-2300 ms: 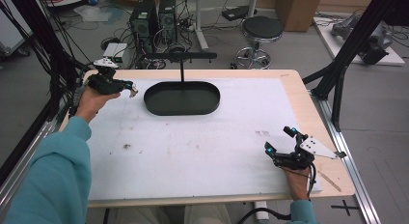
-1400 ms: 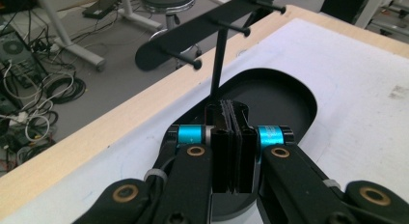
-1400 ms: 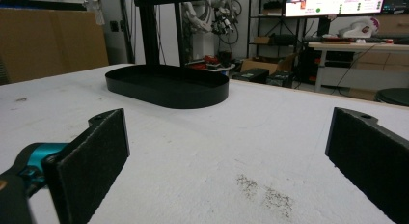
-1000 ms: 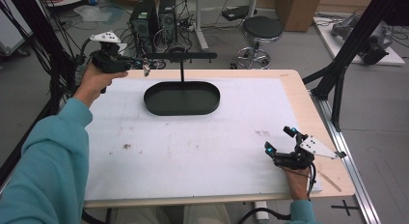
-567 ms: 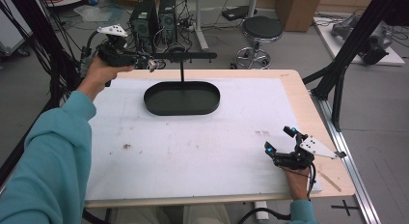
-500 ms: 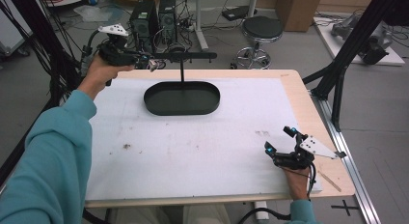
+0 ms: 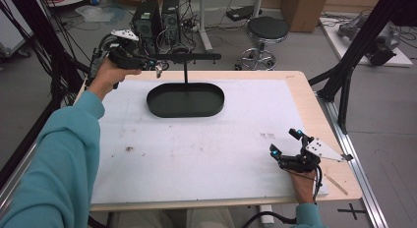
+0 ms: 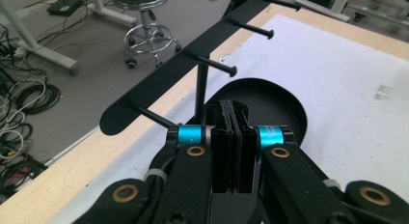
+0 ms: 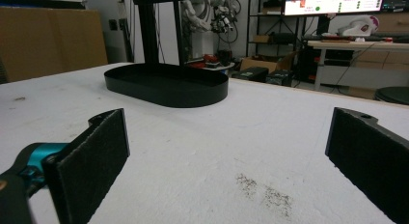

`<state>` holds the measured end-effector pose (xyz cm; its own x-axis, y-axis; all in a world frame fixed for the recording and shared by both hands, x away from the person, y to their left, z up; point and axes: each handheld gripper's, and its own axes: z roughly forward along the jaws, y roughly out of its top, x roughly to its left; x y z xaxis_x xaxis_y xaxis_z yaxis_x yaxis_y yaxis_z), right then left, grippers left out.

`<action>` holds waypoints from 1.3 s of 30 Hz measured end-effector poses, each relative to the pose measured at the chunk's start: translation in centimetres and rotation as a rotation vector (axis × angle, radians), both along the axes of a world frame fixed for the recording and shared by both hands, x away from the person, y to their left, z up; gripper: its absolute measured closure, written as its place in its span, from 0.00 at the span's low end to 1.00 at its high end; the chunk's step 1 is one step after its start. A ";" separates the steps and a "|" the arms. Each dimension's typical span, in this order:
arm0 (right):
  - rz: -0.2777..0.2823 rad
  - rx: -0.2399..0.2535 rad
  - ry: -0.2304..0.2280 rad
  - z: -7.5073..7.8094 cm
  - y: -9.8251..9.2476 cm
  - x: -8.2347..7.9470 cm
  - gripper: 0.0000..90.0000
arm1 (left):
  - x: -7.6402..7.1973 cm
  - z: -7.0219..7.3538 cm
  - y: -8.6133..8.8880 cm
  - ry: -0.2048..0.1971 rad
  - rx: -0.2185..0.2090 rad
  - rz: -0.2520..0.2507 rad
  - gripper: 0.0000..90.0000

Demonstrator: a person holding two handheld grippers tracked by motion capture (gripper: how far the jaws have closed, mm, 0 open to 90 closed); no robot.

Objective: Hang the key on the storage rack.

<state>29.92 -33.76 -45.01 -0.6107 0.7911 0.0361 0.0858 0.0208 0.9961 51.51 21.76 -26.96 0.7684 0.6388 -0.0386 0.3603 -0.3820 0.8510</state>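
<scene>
Your left tool (image 7: 156,68) has slid right toward the rack (image 7: 185,56) at 11 o'clock, jaws pressed together, right tool (image 7: 284,143) at 4 o'clock, spread wide, on the bench (image 7: 196,154).

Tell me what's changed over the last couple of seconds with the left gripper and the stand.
The left gripper has travelled from the table's left edge up and away to the left end of the stand's crossbar, its jaws shut, nothing visibly between them. The right gripper stayed open low over the table. The black tray hasn't moved.

Stand (image 7: 185,98) matt black metal; table (image 7: 305,98) pale wood edge, white rough mat (image 7: 196,144); gripper pads (image 9: 103,147) felt-like.
</scene>
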 end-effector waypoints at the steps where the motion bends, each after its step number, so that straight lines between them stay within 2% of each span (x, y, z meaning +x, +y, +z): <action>1: -0.001 0.001 0.002 0.0 0.0 0.0 0.01 | 0.1 -0.1 0.0 -0.002 0.005 0.004 0.98; 13: 0.000 0.003 0.001 0.0 0.0 0.0 0.01 | 0.5 -0.4 0.4 0.005 0.002 0.015 0.98; 23: 0.001 0.000 -0.002 0.0 0.0 0.0 0.01 | 0.8 -0.6 0.4 0.008 0.022 0.035 0.98; 39: 0.000 0.001 0.001 0.0 0.0 0.0 0.01 | 1.1 -0.8 0.6 0.007 0.017 0.052 0.98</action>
<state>29.92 -33.76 -45.00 -0.6109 0.7908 0.0373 0.0863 0.0197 0.9961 52.62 22.39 -27.73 0.7339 0.6785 -0.0325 0.3862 -0.3774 0.8417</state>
